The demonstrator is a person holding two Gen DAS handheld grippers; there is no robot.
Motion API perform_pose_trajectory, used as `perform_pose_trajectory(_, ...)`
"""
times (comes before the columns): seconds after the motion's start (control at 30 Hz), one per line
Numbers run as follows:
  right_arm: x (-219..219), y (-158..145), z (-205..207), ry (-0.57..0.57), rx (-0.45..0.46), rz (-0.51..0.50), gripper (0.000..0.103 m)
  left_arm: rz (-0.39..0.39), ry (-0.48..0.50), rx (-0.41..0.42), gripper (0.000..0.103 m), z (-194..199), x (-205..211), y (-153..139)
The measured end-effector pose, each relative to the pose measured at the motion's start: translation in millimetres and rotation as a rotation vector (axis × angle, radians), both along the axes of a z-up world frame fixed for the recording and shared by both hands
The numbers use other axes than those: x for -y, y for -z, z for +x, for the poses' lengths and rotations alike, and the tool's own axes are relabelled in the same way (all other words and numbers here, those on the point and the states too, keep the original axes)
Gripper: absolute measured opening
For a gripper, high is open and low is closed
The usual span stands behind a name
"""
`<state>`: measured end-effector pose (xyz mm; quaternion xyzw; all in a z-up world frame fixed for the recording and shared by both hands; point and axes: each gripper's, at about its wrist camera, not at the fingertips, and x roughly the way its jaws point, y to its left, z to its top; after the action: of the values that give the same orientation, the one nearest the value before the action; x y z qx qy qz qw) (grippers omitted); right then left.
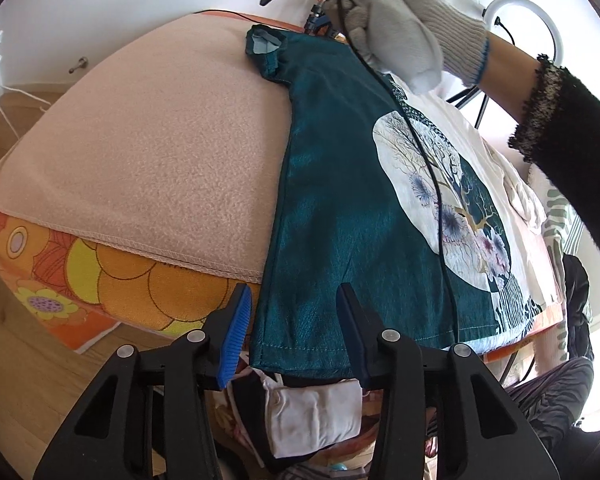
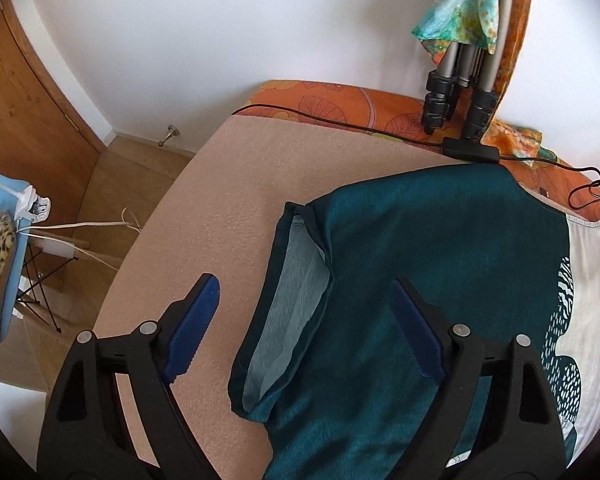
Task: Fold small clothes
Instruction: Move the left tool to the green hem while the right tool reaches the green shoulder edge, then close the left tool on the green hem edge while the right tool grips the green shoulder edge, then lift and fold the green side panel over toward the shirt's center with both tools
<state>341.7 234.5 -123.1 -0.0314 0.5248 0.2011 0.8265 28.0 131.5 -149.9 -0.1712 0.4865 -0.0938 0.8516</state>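
A teal satin top (image 1: 340, 208) with a round white tree print lies flat on the pink fleece blanket (image 1: 148, 160), its hem at the near edge and its short sleeve (image 1: 264, 46) at the far end. My left gripper (image 1: 294, 312) is open, its jaws standing over the hem's left corner without touching it. In the right wrist view the same top (image 2: 420, 248) fills the lower right, with its sleeve (image 2: 288, 300) showing a pale lining. My right gripper (image 2: 304, 320) is open and hovers over the sleeve and shoulder.
The blanket (image 2: 228, 184) covers an orange flowered sheet (image 1: 112, 284). A tripod (image 2: 460, 92) with a scarf, a black power adapter (image 2: 470, 148) and its cable lie at the far edge. White clothes (image 1: 512, 184) lie right of the top. A wooden floor and a blue chair (image 2: 4, 260) are at the left.
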Motion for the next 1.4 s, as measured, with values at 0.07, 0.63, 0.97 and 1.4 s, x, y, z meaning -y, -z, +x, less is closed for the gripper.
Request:
perform_pose_trajectory(0.07, -10.6, 10.7, 8.5, -0.003, -0.008, -0.011, 0.089, -0.038, -0.006, 0.001, 0.041, 0.3, -3.2, 1.0)
perform_pose_trajectory(0.63, -63.9, 65.5, 25.1, -0.061, -0.013, -0.249, 0.070, -0.157, 0.041, -0.016, 0.010, 5.9, 3.9, 5.2)
perform_pose_trajectory(0.97, -50.9, 55.3, 32.6, -0.048, -0.017, -0.274, 0.007, -0.175, 0.071, 0.030, 0.005, 5.8, 10.6, -2.9)
perform_pose_trajectory(1.4, 21.9, 11.1, 40.2, 0.057, 0.017, -0.144, 0.005, 0.029, -0.002, 0.066, 0.012, 4.9, 6.1, -9.2)
